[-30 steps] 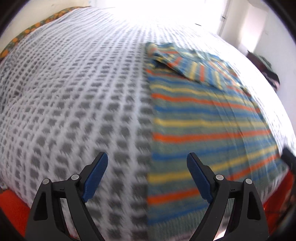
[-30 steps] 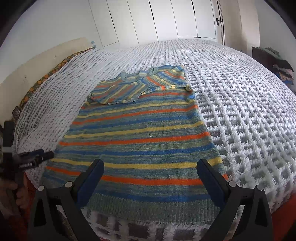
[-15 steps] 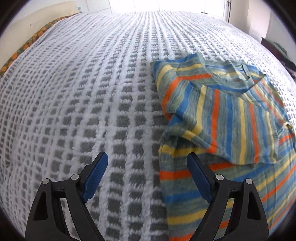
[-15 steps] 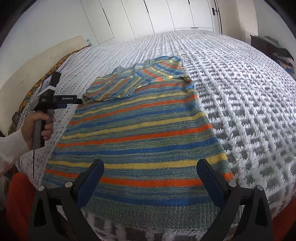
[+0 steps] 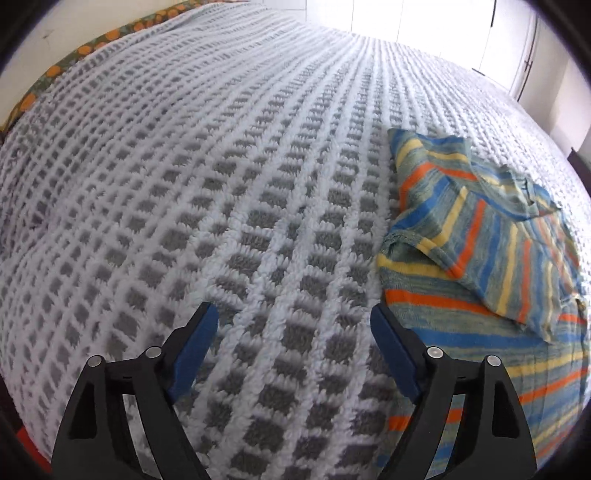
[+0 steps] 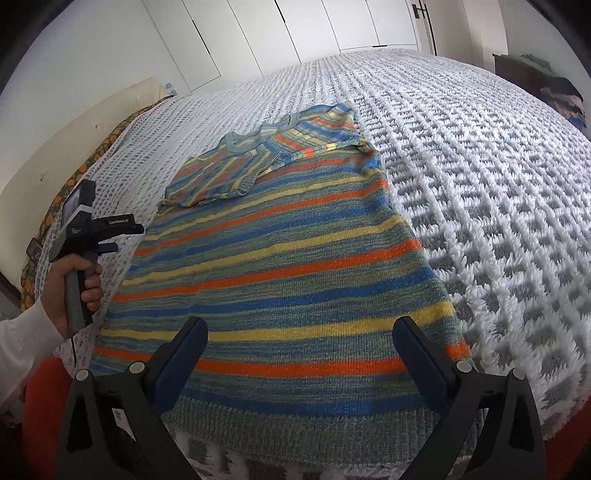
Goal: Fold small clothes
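A small knitted sweater (image 6: 280, 266) with orange, yellow, blue and grey-green stripes lies flat on the bed, both sleeves folded in across its chest. In the left wrist view the sweater (image 5: 491, 258) fills the right side, its folded left sleeve (image 5: 465, 206) uppermost. My left gripper (image 5: 291, 347) hangs open over bare bedspread just left of the sweater's edge, nothing between its blue pads. From the right wrist view the left gripper (image 6: 122, 236) shows in a hand beside the sweater's left edge. My right gripper (image 6: 301, 349) stands open above the hem, empty.
A white and grey waffle bedspread (image 6: 498, 184) covers the whole bed. An orange-patterned sheet edge (image 5: 92, 44) and a cream headboard (image 6: 74, 133) run along the left. White wardrobe doors (image 6: 295, 33) stand behind; a dark dresser with clothes (image 6: 546, 81) is at far right.
My left gripper has travelled from the sweater's lower hem up along its left edge toward the folded sleeve, still open. The right gripper has stayed over the hem.
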Demonstrator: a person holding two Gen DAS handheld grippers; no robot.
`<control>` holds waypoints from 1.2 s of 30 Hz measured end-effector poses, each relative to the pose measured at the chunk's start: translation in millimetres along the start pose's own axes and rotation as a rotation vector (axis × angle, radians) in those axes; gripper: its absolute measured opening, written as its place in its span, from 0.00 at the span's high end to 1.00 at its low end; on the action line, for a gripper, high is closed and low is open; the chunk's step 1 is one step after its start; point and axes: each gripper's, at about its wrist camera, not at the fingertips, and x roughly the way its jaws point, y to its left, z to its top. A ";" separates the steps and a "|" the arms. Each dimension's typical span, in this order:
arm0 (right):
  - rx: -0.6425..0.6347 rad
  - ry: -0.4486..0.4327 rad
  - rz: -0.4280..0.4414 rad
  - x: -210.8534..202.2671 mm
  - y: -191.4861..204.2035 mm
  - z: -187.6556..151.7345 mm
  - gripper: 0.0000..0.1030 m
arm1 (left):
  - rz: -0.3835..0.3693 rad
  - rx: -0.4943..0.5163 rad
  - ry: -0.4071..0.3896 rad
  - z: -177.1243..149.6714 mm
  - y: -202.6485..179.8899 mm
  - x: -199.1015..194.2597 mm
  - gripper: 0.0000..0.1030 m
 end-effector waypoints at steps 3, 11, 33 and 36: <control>0.008 -0.011 -0.003 -2.4 -1.4 1.3 0.03 | -0.060 0.023 0.020 0.5 -4.4 -12.9 0.15; 0.005 -0.052 -0.020 -15.1 0.0 3.3 0.03 | -0.268 0.183 0.030 -73.5 -41.1 -75.3 0.15; -0.011 0.126 -0.002 25.7 -2.6 -20.4 0.02 | -0.275 0.388 0.059 -179.8 -68.5 -66.4 0.01; -0.022 0.132 -0.005 28.9 -1.4 -22.1 0.01 | -0.299 0.376 0.067 -179.0 -65.6 -64.2 0.00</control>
